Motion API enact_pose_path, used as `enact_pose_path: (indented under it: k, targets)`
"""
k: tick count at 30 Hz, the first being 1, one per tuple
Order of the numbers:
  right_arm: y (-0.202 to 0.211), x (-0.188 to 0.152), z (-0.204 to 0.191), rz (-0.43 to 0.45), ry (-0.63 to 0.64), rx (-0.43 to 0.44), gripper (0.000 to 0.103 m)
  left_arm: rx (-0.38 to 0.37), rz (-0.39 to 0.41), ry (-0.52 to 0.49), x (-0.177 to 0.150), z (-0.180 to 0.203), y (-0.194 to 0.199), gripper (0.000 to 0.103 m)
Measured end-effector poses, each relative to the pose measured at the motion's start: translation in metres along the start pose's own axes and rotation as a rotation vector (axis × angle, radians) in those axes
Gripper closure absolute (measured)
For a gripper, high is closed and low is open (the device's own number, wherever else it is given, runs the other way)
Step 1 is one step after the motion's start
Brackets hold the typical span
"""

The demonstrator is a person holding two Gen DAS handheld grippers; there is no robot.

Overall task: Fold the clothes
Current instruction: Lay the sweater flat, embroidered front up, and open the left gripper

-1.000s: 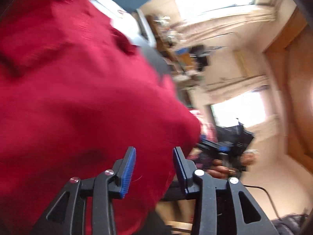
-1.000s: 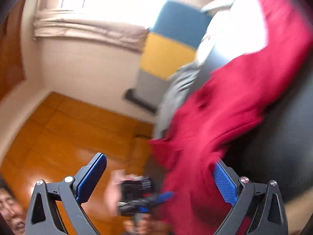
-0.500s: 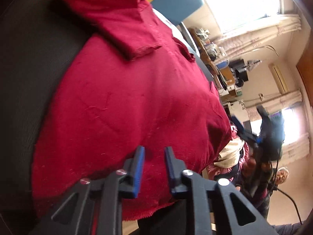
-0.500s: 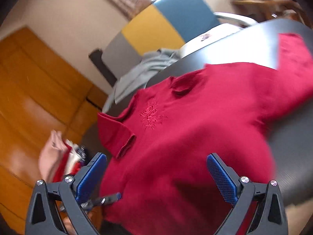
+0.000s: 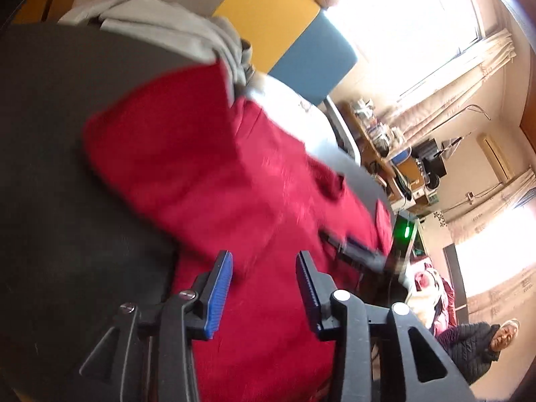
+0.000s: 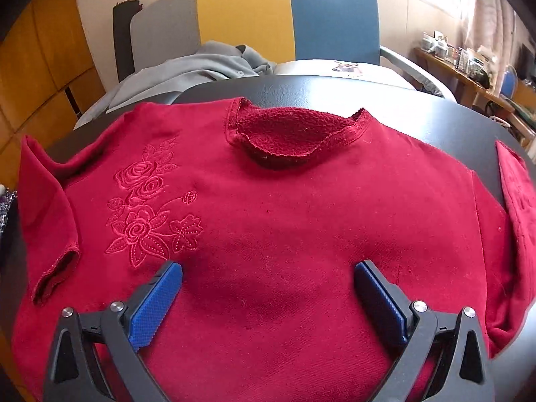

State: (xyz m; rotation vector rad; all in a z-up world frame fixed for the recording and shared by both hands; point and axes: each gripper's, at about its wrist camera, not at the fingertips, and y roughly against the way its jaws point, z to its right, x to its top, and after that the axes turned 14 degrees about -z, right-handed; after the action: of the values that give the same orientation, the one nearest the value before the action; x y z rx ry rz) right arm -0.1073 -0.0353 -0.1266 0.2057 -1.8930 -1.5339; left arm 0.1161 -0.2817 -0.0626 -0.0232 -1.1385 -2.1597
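Right tool (image 6: 268, 296), jaws spread wide and gripping nothing, poised above the lower middle of the red sweater (image 6: 278, 221), which lies face up and spread flat on the dark desk (image 6: 418, 114). Collar (image 6: 294, 130) at the far edge; hem at the near edge, under the tool; the garment's long axis thus runs near to far, straight ahead of this tool. Embroidered roses (image 6: 147, 211) left of centre; left sleeve (image 6: 50, 207) and right sleeve (image 6: 516, 207) lie out to either side. Left tool (image 5: 264, 281), jaws having just been opening, nothing between the pads, stands over the sweater's left flank and looks across the cloth. Judged: a sleeve-inward fold suits each tool's own side. Grey garment (image 6: 201, 67) rests beyond the far desk edge.
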Motion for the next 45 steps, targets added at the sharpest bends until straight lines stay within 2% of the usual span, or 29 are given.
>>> enact_pose_path:
  k: [4,7,10,12,14,16,19,20,22,23,25,27,30,33,37,39,41,45]
  targets:
    - [-0.005,0.004,0.000,0.011,0.015,-0.012,0.000,0.008,0.022,-0.139,0.043,0.037,-0.011,0.057]
    - [-0.006,0.002,0.000,0.021,0.019,-0.015,0.000,0.041,-0.023,-0.200,0.083,0.062,-0.051,0.057]
    - [-0.003,-0.001,-0.003,0.030,0.022,-0.010,0.000,0.089,-0.119,-0.132,0.109,0.045,-0.089,0.057]
    - [-0.003,-0.002,-0.002,0.034,0.022,-0.005,0.000,0.174,-0.171,-0.064,0.118,0.023,-0.101,0.058]
    - [-0.003,-0.002,-0.001,0.039,0.020,0.002,0.000,0.268,-0.177,-0.001,0.121,-0.004,-0.092,0.062]
    - [-0.004,-0.002,-0.001,0.044,0.020,0.004,0.000,0.339,-0.141,0.039,0.123,-0.026,-0.069,0.063]
    - [-0.005,0.000,0.000,0.046,0.020,0.014,0.000,0.588,0.006,0.083,0.130,-0.043,-0.014,0.063]
    - [-0.004,0.000,0.000,0.046,0.021,0.015,0.000,0.647,0.051,0.111,0.132,-0.048,0.003,0.063]
    - [-0.004,0.000,0.001,0.046,0.023,0.017,0.000,0.717,0.139,0.199,0.134,-0.061,0.042,0.063]
    - [-0.004,0.000,0.001,0.045,0.022,0.018,0.000,0.704,0.174,0.241,0.133,-0.067,0.060,0.062]
    - [-0.004,0.000,0.000,0.044,0.023,0.017,0.000,0.618,0.204,0.274,0.128,-0.070,0.082,0.060]
    - [-0.004,0.001,0.000,0.042,0.026,0.015,0.000,0.610,0.193,0.210,0.121,-0.058,0.080,0.060]
    - [-0.003,0.001,-0.001,0.040,0.030,0.010,0.000,0.563,0.116,0.074,0.114,-0.026,0.048,0.059]
    - [-0.003,0.001,-0.002,0.037,0.033,0.004,0.000,0.547,0.028,-0.057,0.109,0.007,-0.008,0.059]
    - [-0.003,0.001,-0.002,0.033,0.038,-0.005,0.000,0.525,-0.030,-0.160,0.118,0.035,-0.069,0.059]
    - [-0.004,0.001,-0.004,0.029,0.042,-0.014,0.000,0.535,-0.066,-0.168,0.125,0.036,-0.095,0.059]
    - [-0.004,0.001,-0.005,0.027,0.044,-0.021,0.000,0.589,-0.090,-0.136,0.127,0.024,-0.111,0.059]
    - [-0.008,0.010,-0.015,0.015,0.066,-0.028,0.000,0.640,-0.034,-0.067,0.125,-0.012,-0.105,0.055]
